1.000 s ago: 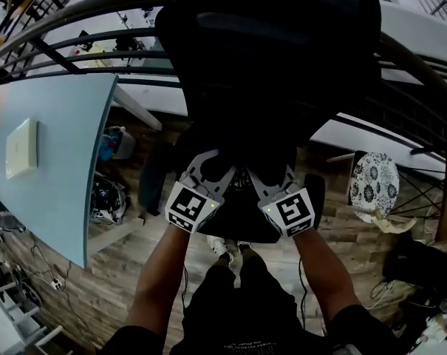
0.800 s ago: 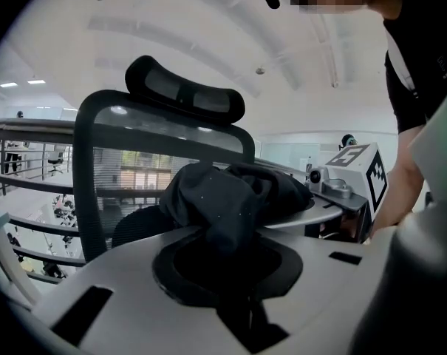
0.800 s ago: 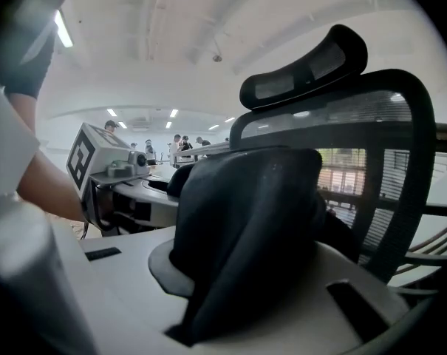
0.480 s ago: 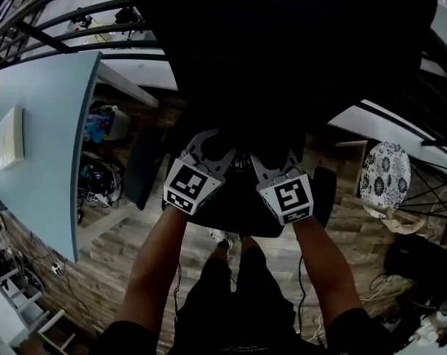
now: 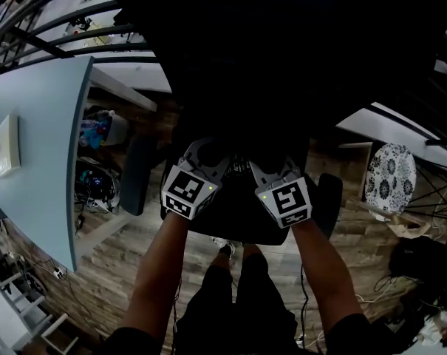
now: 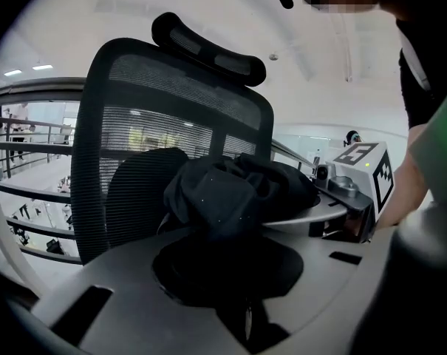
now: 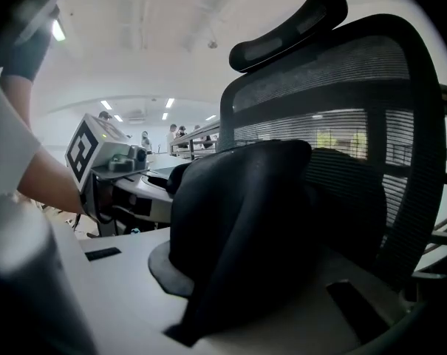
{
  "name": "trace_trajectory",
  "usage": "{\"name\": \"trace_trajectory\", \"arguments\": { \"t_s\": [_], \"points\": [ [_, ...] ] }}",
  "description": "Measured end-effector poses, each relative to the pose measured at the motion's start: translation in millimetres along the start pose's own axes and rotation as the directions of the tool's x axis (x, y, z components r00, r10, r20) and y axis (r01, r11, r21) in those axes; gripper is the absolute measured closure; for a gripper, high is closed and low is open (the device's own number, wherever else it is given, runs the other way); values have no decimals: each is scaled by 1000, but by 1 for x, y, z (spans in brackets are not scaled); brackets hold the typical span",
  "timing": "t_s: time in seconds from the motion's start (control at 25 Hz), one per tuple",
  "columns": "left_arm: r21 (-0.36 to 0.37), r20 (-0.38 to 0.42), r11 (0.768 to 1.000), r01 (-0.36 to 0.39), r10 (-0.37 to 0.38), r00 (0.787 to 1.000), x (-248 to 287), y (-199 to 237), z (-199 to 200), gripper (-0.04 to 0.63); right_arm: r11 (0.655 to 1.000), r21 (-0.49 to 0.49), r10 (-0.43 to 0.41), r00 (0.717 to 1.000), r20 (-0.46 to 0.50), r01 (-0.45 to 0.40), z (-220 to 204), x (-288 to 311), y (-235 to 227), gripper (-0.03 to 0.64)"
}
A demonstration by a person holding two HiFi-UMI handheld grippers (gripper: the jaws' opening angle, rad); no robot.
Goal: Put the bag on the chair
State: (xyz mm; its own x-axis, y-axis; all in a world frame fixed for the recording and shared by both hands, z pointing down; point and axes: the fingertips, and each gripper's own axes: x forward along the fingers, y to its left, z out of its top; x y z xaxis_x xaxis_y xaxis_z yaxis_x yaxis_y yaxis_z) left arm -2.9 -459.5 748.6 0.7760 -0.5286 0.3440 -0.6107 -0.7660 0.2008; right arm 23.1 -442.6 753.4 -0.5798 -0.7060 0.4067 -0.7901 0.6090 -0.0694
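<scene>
Here the crumpled black fabric bag (image 6: 230, 194) sits between the left hand-held gripper (image 5: 203, 157) and right hand-held gripper (image 5: 271, 170), both clamped on it, directly before the black mesh office chair (image 6: 171, 95), above its seat.

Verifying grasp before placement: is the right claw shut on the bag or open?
Shut on it. Right gripper view: the right claw pinches the black bag fabric between its jaws, in front of the chair.
</scene>
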Motion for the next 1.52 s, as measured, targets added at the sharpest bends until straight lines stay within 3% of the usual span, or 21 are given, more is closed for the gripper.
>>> {"name": "trace_trajectory", "arguments": {
  "t_s": [0.08, 0.36, 0.4, 0.44, 0.52, 0.76, 0.84, 1.0, 1.08, 1.28, 1.4, 1.52],
  "points": [
    [9, -3, 1000, -11, 11, 1000, 1, 4, -3, 513, 1000, 2, -6, 1000, -8, 6, -3, 4, -1, 584],
    [78, -139, 993, -83, 94, 986, -2, 10, -26, 478, 999, -23, -38, 996, -75, 36, -22, 8, 2, 581],
    [71, -155, 993, -90, 100, 983, -3, 12, -30, 458, 999, -26, -34, 995, -92, 32, -26, 9, 2, 564],
    [63, -171, 993, -98, 107, 979, -6, 14, -34, 436, 999, -27, -30, 993, -114, 27, -30, 9, 3, 482],
    [49, -200, 992, -118, 125, 972, -17, 17, -42, 376, 999, -24, -32, 987, -157, 29, -44, 5, 6, 413],
    [41, -195, 984, -174, 178, 964, -63, 8, -32, 344, 996, -3, -93, 984, -152, 94, -49, -31, 11, 383],
    [33, -174, 985, -170, 174, 969, -74, -1, -21, 351, 994, 7, -110, 986, -123, 111, -36, -44, 12, 383],
    [-71, -87, 981, -180, 173, 981, -89, -22, 13, 491, 993, 7, -114, 987, -112, 116, -12, -70, 18, 383],
    [-62, -59, 983, -176, 172, 983, -95, -35, 30, 537, 993, -10, -121, 987, -108, 121, 0, -83, 22, 383],
    [-6, -27, 989, -148, 148, 989, -117, -67, 61, 564, 986, 8, -167, 986, -29, 167, 40, -123, 31, 455],
    [30, -3, 978, -206, 207, 978, -142, -71, 78, 574, 987, 1, -163, 987, 6, 163, 65, -140, 47, 522],
    [15, 68, 973, -228, 227, 972, -169, -80, 108, 574, 988, -6, -154, 987, 37, 154, 92, -154, 67, 567]
  ]
}}
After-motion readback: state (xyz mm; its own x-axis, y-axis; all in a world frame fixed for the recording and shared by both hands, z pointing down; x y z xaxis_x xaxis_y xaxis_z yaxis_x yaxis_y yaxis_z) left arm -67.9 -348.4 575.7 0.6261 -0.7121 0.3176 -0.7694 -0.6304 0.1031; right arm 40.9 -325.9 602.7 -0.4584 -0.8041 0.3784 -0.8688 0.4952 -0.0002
